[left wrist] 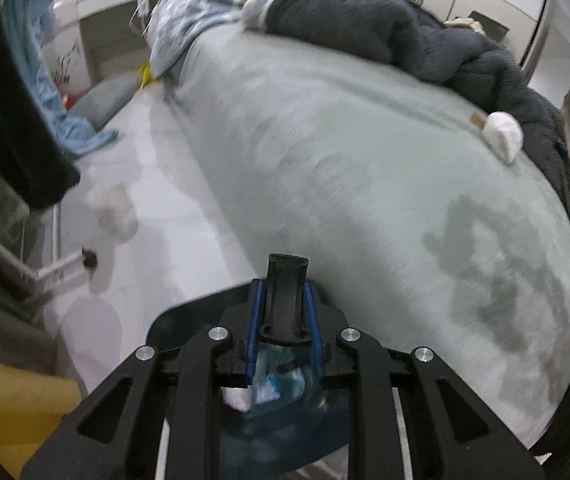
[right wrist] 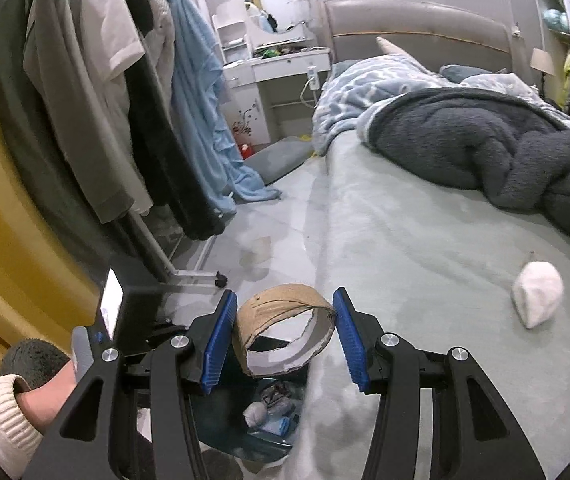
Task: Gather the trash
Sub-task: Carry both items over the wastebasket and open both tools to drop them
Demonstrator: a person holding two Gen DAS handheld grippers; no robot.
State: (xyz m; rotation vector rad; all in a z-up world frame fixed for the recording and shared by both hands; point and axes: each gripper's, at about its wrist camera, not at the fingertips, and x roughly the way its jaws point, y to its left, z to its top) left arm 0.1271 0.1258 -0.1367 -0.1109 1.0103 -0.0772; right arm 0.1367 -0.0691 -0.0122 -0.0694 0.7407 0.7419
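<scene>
- While a torn cardboard tape-roll core [right wrist: 285,330] sits between the blue pads of the right gripper [right wrist: 285,344], jaws at a middling width and pinching it by its sides, the ring hangs directly over the open trash bin [right wrist: 263,420] — held there, prob., so it can drop straight in.
- Left gripper [left wrist: 283,344] is clamped narrow on the bin's black handle [left wrist: 287,292]; in the left wrist view the bin's contents, incl. crumpled white tissue and bits of blue wrapper, show just below the fingers. Carrying the bin this way brings it to the trash rather than the reverse.
- Bin sits at the foot-side edge of the bed [right wrist: 425,240], w/ its grey-green cover; rim right beside the mattress.
- More to collect: a white wadded tissue [right wrist: 537,298] lies on the bed cover near the dark fleece blanket [right wrist: 485,148], well apart from both grippers.
- On the floor [left wrist: 157,184] by the clothes rack [right wrist: 189,276], another pale crumpled scrap [left wrist: 115,212] is visible, blurred; can't tell exactly what it is.
- A hand in a cream knit cuff [right wrist: 1,412] shows at lower left of the right wrist view.
</scene>
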